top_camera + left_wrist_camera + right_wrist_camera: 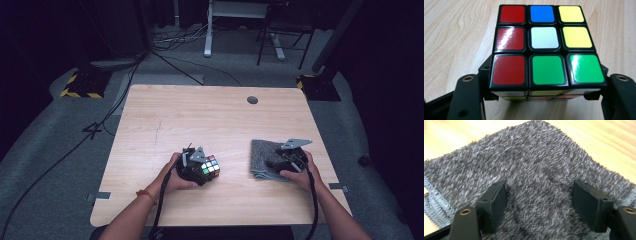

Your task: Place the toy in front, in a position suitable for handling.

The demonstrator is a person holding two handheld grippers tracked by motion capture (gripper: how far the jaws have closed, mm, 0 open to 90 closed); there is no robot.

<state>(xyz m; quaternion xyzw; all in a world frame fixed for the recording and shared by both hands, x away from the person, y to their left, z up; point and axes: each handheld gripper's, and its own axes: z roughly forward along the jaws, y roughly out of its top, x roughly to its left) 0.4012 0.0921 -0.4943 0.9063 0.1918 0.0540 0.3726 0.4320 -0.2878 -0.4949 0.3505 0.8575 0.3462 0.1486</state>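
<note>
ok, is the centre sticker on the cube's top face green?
No. In the left gripper view the centre sticker of the cube is white; green squares sit in the row nearest the left gripper.

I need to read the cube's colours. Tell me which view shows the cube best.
The left gripper view: the cube sits close between the jaws, its nine upper stickers all readable. The high view shows it small, beside the left gripper.

Scrambled puzzle cube upright on table, folded grey towel rightward
</note>
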